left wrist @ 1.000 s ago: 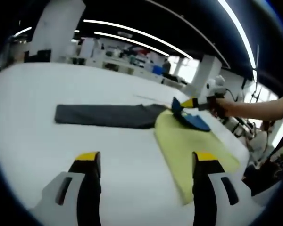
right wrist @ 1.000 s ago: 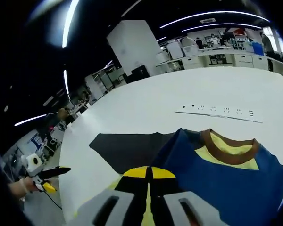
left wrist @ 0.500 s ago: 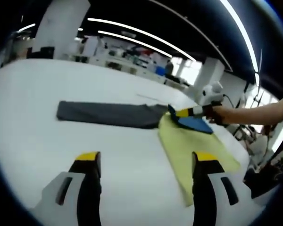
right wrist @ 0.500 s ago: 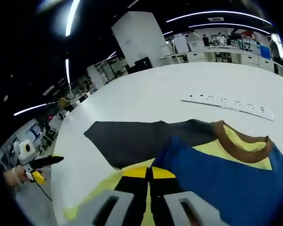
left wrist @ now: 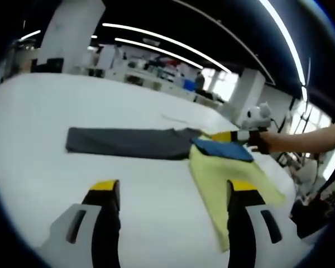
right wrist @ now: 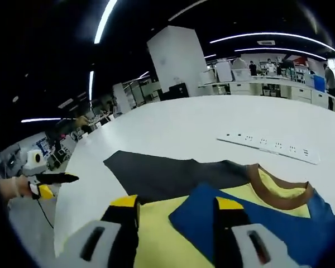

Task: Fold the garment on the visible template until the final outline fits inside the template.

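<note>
shirt lies on white table, partly over dark template | right claw released above blue fold | left claw released, hovering | advice: smooth fold flat, align edges inside template

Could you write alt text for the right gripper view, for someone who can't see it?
A yellow and blue shirt with a brown collar lies on a white table, partly over a dark grey template. The right gripper hovers above it with jaws open, and a white power strip lies beyond.
</note>
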`<state>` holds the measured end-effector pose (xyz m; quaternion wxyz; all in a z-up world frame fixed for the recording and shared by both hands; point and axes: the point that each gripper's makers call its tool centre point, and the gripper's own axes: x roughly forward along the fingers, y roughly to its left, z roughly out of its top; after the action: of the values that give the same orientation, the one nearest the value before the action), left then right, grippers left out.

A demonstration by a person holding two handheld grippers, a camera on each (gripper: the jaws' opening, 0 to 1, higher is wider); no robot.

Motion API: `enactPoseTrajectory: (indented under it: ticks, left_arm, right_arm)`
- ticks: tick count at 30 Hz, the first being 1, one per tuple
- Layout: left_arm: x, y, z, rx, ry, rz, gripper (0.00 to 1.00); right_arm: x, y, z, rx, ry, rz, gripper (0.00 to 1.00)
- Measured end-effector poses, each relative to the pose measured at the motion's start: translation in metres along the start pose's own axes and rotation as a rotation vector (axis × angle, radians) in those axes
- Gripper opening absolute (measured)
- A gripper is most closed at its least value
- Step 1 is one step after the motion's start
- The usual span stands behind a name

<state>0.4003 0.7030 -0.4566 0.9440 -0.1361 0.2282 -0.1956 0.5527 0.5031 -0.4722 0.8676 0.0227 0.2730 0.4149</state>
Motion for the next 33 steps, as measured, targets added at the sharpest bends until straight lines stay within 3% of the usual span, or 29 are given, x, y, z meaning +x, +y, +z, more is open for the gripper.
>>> enactPoseTrajectory:
  ticks: [10,16,27,33]
  left_arm:
    - [0.008,-0.004,0.012,0.007,-0.002,-0.019,0.74]
    - [0.014,-0.003,0.018,0.019,0.003,-0.028,0.74]
    - [0.021,-0.001,0.024,0.027,0.001,-0.029,0.74]
    - [0.025,0.012,0.027,0.013,-0.005,-0.006,0.74]
  right_arm:
    - [-0.036,-0.021,-0.008,0.005,-0.012,-0.031,0.96]
    - [-0.049,-0.026,-0.015,0.002,0.009,-0.040,1.00]
    - [-0.080,-0.043,-0.021,0.036,-0.015,-0.086,1.00]
    - [-0.099,-0.054,-0.024,0.067,-0.046,-0.121,0.99]
